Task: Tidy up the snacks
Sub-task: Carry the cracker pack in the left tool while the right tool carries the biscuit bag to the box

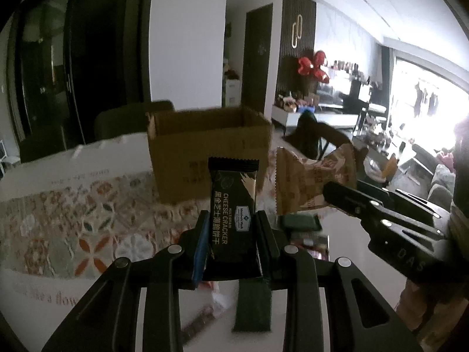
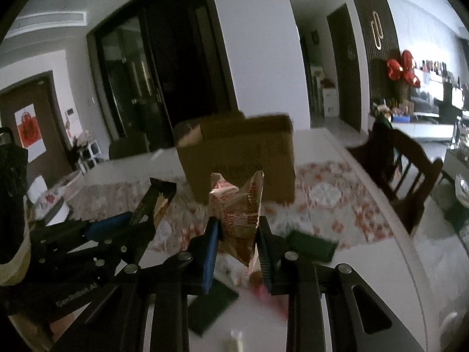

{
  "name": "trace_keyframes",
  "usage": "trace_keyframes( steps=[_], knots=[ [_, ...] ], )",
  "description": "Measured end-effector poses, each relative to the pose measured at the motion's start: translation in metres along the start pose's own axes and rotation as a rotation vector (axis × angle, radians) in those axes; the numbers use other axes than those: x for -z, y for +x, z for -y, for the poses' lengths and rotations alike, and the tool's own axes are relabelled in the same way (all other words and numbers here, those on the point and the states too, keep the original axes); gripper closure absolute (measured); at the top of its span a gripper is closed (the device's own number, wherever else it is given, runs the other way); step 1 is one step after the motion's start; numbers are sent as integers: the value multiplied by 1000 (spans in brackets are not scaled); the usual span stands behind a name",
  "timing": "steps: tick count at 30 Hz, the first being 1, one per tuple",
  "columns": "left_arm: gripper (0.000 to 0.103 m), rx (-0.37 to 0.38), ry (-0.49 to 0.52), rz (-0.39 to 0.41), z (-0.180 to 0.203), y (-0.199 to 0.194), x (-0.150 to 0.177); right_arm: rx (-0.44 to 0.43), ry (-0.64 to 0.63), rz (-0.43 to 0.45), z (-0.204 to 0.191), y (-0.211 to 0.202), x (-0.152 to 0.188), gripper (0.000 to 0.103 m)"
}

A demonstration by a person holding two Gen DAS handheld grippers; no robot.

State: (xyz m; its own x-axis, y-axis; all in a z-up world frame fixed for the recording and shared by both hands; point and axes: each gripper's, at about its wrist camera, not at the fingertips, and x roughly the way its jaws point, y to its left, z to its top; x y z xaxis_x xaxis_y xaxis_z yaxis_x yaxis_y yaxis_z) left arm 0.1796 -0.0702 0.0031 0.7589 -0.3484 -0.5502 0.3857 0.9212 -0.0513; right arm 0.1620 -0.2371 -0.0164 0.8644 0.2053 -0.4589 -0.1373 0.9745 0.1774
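Observation:
My left gripper [image 1: 233,220] is shut on a black cheese cracker packet [image 1: 233,202] and holds it upright above the table. My right gripper [image 2: 237,226] is shut on a tan and red snack packet [image 2: 239,214], also lifted; this packet shows in the left wrist view [image 1: 310,182], to the right of the cracker. An open cardboard box [image 1: 209,152] stands on the patterned cloth beyond both grippers, and it shows in the right wrist view [image 2: 239,155] too. The left gripper appears at the left of the right wrist view [image 2: 155,202].
Dark green packets [image 2: 310,245] and other wrapped snacks [image 1: 252,308] lie on the white table [image 1: 346,264] below the grippers. A patterned cloth [image 1: 73,228] covers the far part. A wooden chair [image 2: 407,170] stands at the table's right side.

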Motion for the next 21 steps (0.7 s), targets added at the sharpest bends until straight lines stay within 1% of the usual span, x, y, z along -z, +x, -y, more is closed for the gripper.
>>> trace_keyframes(
  steps=[5,9,11,13,17,21],
  knots=[
    [73,-20,2,77,-4,-1,-31,20,-60,84,-7,-1,-27,77],
    [72,-15,-15,108,-12,4,-54,33,-118,160,-12,-2,-56,77],
    [73,-26,-21,122,-17,10,-68,33,-125,180,-13,3,-68,77],
    [73,-32,-24,130,-22,16,-78,28,-121,188,-13,10,-78,77],
    [73,-36,-32,119,-30,34,-96,23,-122,198,-10,29,-93,77],
    [73,-44,-39,102,-40,57,-114,13,-117,169,-6,59,-103,77]
  ],
)
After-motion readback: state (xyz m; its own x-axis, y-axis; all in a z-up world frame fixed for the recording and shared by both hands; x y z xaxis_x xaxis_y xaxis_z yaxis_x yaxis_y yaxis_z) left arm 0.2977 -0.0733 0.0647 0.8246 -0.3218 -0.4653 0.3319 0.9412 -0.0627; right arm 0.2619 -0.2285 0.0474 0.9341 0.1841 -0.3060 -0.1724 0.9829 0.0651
